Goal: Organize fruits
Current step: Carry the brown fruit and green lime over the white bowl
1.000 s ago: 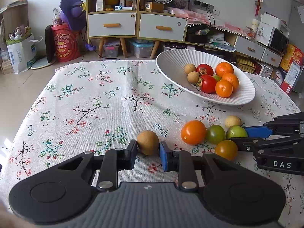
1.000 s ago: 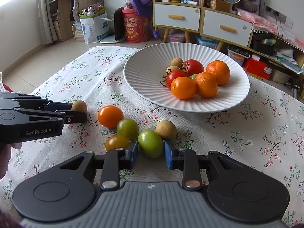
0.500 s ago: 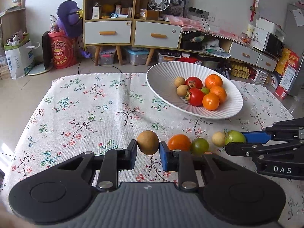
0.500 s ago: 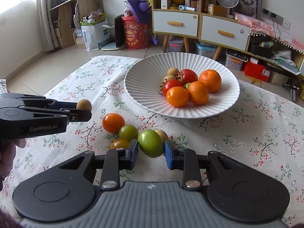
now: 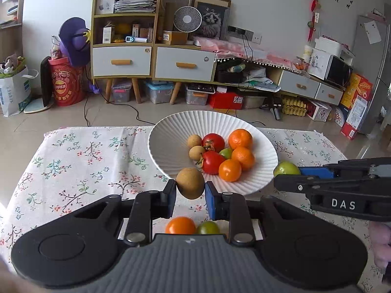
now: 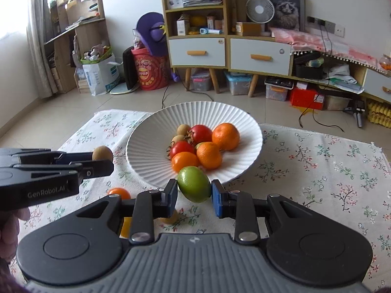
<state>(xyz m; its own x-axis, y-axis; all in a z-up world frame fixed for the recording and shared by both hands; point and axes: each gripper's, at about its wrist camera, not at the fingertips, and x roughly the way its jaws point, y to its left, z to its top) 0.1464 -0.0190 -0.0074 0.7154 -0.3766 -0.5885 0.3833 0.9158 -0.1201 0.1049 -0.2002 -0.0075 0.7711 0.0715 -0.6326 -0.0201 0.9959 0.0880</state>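
My left gripper (image 5: 190,190) is shut on a small brown round fruit (image 5: 190,183), held in the air just in front of the near rim of the white ribbed bowl (image 5: 168,131). My right gripper (image 6: 194,193) is shut on a green fruit (image 6: 194,183), also lifted near the bowl's (image 6: 146,141) front rim. The bowl holds red tomatoes, oranges, brown fruits and a green one. In the right wrist view the left gripper (image 6: 102,161) shows at left with its brown fruit (image 6: 102,153); in the left wrist view the right gripper (image 5: 286,174) shows at right with the green fruit (image 5: 286,168).
On the flowered tablecloth (image 5: 85,161) below the grippers lie an orange fruit (image 5: 180,225) and a greenish one (image 5: 208,227). A brown fruit (image 6: 171,217) lies under the right gripper. Beyond the table stand cabinets, boxes and a fan on the floor.
Both grippers have lifted their fruits off the cloth and moved toward the bowl. The loose fruits on the table now lie below and behind the fingertips.
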